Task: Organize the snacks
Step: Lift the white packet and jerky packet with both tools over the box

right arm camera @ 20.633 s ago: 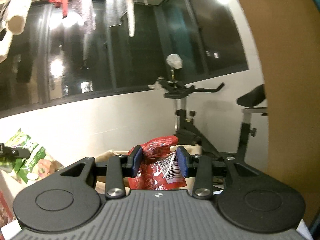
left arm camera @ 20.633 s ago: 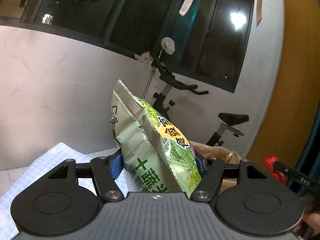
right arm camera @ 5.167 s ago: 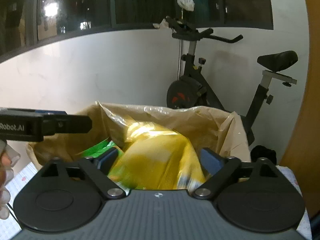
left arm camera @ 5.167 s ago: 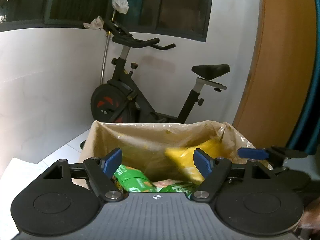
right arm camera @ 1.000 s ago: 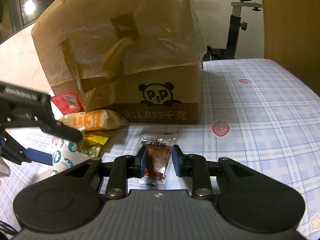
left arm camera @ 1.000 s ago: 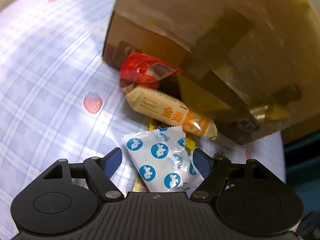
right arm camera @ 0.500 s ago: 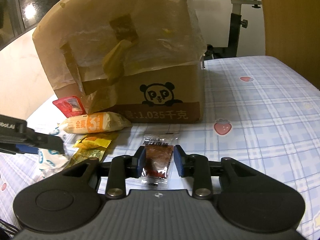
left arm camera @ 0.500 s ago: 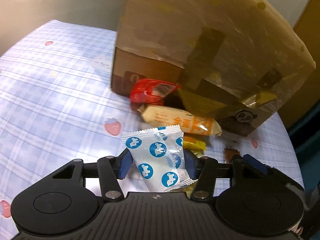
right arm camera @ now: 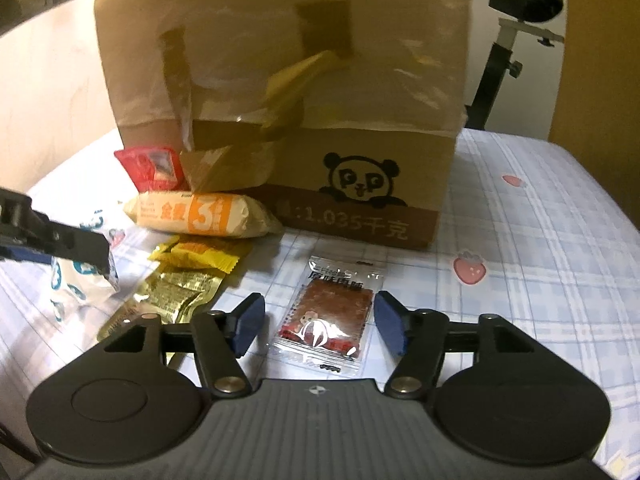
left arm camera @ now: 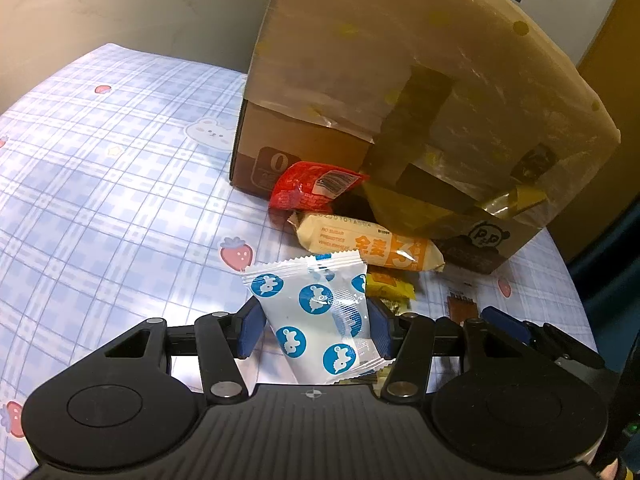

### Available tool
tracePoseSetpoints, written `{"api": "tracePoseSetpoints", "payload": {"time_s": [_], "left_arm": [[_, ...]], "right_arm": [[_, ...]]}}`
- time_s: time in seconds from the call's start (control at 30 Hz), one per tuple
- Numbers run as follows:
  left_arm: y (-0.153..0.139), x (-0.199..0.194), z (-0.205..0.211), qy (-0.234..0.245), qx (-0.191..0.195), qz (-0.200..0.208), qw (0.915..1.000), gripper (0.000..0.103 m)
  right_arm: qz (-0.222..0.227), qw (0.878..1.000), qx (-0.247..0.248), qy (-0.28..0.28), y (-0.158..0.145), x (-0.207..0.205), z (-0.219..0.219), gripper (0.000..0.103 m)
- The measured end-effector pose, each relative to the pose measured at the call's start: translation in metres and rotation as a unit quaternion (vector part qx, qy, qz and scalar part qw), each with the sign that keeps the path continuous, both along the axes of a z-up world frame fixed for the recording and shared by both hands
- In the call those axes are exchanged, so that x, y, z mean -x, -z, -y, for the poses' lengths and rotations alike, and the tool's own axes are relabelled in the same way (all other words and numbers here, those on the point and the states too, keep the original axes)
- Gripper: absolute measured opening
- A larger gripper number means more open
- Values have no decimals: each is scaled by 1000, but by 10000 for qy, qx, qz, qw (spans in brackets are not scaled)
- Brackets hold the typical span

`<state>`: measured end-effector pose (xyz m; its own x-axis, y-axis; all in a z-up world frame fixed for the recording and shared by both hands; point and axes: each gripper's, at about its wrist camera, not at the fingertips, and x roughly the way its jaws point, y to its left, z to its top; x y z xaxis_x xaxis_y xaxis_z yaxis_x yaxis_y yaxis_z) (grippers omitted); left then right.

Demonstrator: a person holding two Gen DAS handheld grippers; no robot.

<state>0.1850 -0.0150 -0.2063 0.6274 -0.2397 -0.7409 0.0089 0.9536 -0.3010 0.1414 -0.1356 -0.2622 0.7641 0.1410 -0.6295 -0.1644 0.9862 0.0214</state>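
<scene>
White blue-dotted packet (left arm camera: 320,316): pinched by left tongs (left arm camera: 314,334), lifted off the bench (left arm camera: 120,200). Jerky packet (right arm camera: 326,326): flat on the bench, between spread right tongs (right arm camera: 320,326), ungripped. Risk: slippery film may be squeezed out sideways near the cardboard box (right arm camera: 320,120).

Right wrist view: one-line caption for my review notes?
Right gripper open around a clear jerky packet on the plaid tablecloth, panda-printed cardboard box behind.

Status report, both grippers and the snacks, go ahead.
Left hand-held gripper shut on blue-dotted white packet. Right hand-held gripper open around jerky packet flat on tablecloth. Cardboard box ahead, nothing blocking.
</scene>
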Motion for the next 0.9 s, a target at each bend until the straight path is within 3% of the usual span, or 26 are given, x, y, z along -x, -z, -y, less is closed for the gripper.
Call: {"api": "tracePoseSetpoints", "payload": {"time_s": [0.27,0.33,0.53,0.9], "left_arm": [[1,3,-10,-192,100,24,9998,57],[-1,5,-14,-206,115,41,9997,57],[-8,7,-16,-230,119,124,9996,57],[-18,15,-16,-162,41,322,9993,57]], "right_arm": [[29,9999,125,-9,3,-3,-4,67],[62,9999,112,64,2,-1,-2,58],[95,9997,-150,180,0,4,10,49],[275,9976,-551,314,-13,22,25,47]]}}
